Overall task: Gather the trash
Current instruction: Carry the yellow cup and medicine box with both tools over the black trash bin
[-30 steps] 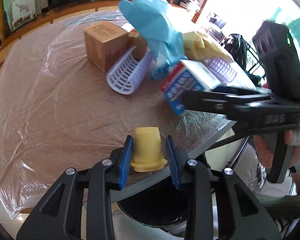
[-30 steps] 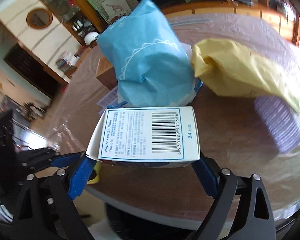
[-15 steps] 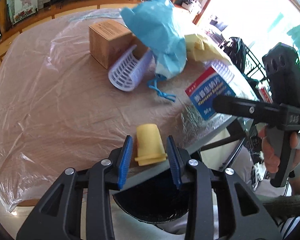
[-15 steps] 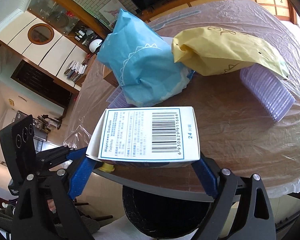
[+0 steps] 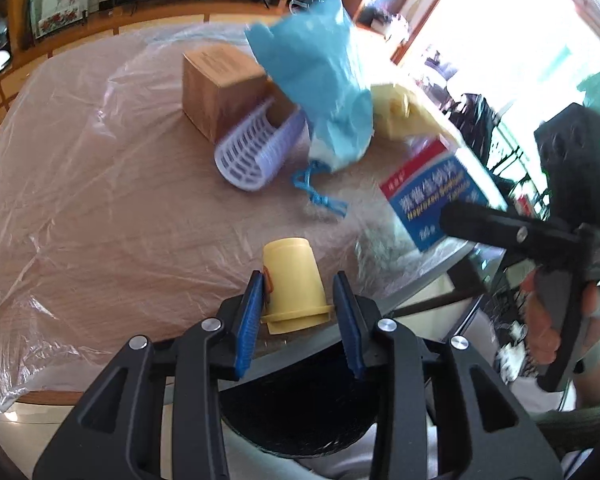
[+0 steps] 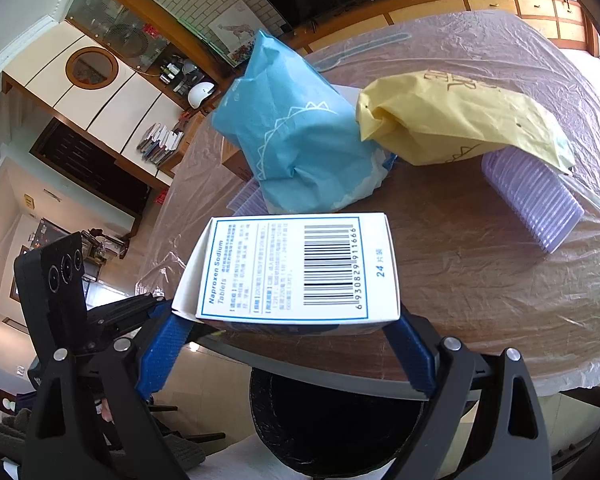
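Two claws: cup (image 5: 294, 276) (smooth), carton (image 6: 296, 268)

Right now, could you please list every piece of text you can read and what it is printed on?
"Naproxen Sodium Tablets", on the medicine box.
"6930829911666", under its barcode.
"24", beside the barcode.
Its small Chinese print: too small to read.
Print on the yellow bag and cardboard box: unreadable.

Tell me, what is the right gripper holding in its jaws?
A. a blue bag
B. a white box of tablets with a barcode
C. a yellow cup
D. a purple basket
B: the right wrist view shows the white tablet box, barcode up, clamped between the blue jaws of the right gripper.
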A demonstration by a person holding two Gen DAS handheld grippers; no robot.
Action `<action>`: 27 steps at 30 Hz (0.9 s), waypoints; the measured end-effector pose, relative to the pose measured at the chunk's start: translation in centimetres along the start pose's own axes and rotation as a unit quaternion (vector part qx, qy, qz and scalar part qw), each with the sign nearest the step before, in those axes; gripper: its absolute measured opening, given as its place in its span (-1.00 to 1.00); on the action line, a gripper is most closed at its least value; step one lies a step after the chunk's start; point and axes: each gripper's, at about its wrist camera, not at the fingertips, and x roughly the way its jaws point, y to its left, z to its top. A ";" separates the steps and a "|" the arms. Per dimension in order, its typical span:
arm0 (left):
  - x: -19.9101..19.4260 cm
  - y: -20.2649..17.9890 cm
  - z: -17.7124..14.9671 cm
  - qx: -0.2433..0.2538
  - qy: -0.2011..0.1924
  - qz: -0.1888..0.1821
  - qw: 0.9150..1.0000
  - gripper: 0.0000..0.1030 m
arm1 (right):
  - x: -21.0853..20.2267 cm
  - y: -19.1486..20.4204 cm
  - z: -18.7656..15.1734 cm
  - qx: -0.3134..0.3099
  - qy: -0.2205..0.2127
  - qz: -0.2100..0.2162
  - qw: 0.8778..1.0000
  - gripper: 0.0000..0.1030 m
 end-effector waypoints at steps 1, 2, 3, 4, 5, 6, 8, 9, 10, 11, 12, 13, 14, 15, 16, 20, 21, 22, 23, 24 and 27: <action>-0.5 0.2 0.1 -0.004 -0.007 -0.001 1.000 -0.28 | 0.0 -0.2 -0.2 -0.002 -0.001 0.002 1.000 0.73; -0.9 0.3 0.2 -0.008 -0.013 -0.005 1.000 -0.28 | -0.2 -0.4 -0.3 -0.003 -0.002 0.004 1.000 0.73; -1.1 0.4 0.3 -0.011 -0.016 -0.008 1.000 -0.28 | -0.4 -0.5 -0.5 -0.004 -0.002 0.009 1.000 0.73; -1.6 0.5 0.3 -0.015 -0.023 -0.013 1.000 -0.28 | -0.7 -0.7 -0.7 -0.005 -0.003 0.015 1.000 0.73; -2.0 0.5 0.2 -0.016 -0.027 -0.017 0.999 -0.28 | -1.0 -1.1 -1.0 -0.005 -0.003 0.020 1.000 0.73; -2.3 0.5 0.1 -0.016 -0.031 -0.019 0.999 -0.28 | -1.2 -1.2 -1.1 -0.004 -0.003 0.024 1.000 0.73; -3.0 0.4 0.0 -0.014 -0.037 -0.021 0.999 -0.28 | -1.9 -1.3 -1.6 -0.004 -0.003 0.036 0.999 0.73; -3.3 0.2 -0.1 -0.014 -0.039 -0.021 0.999 -0.28 | -2.3 -1.1 -1.7 -0.004 -0.002 0.040 0.999 0.73; -3.5 0.0 -0.3 -0.013 -0.039 -0.023 0.999 -0.28 | -2.5 -1.1 -2.0 -0.006 -0.001 0.042 0.999 0.73; -3.7 -0.2 -0.6 -0.012 -0.038 -0.025 0.999 -0.28 | -2.9 -1.0 -2.3 -0.010 0.002 0.045 0.999 0.73; -3.7 -0.6 -0.8 -0.010 -0.037 -0.025 0.999 -0.28 | -3.2 -0.8 -2.5 -0.011 0.004 0.047 0.999 0.73; -4.0 -0.7 -1.2 -0.009 -0.036 -0.027 0.999 -0.28 | -3.5 -0.8 -2.9 -0.012 0.006 0.051 0.999 0.73; -4.2 -0.8 -1.5 -0.008 -0.034 -0.030 0.999 -0.28 | -3.8 -0.8 -3.4 -0.013 0.010 0.054 0.998 0.73; -4.3 -1.0 -2.0 -0.007 -0.032 -0.033 0.999 -0.28 | -4.2 -0.7 -3.9 -0.014 0.012 0.055 0.998 0.73; -4.5 -1.3 -2.3 -0.006 -0.030 -0.035 0.999 -0.28 | -4.4 -0.6 -4.1 -0.015 0.015 0.056 0.998 0.73; -4.4 -2.2 -3.8 0.001 -0.016 -0.042 0.999 -0.28 | -4.9 -0.8 -5.8 -0.012 0.034 0.057 0.998 0.73; -4.4 -2.4 -4.2 0.005 -0.012 -0.041 0.999 -0.28 | -4.9 -0.8 -6.2 -0.011 0.039 0.056 0.998 0.73; -4.2 -2.7 -4.6 0.008 -0.007 -0.043 0.999 -0.28 | -4.7 -0.9 -6.7 -0.010 0.045 0.056 0.997 0.73; -4.1 -2.9 -4.8 0.011 -0.003 -0.044 0.999 -0.28 | -4.6 -1.0 -7.1 -0.008 0.051 0.056 0.997 0.73; -4.0 -3.1 -5.3 0.015 0.002 -0.044 0.999 -0.28 | -4.4 -1.2 -7.7 -0.005 0.059 0.056 0.997 0.73; -3.6 -3.7 -6.2 0.022 0.015 -0.045 0.999 -0.28 | -4.0 -1.1 -8.7 -0.004 0.078 0.048 0.996 0.73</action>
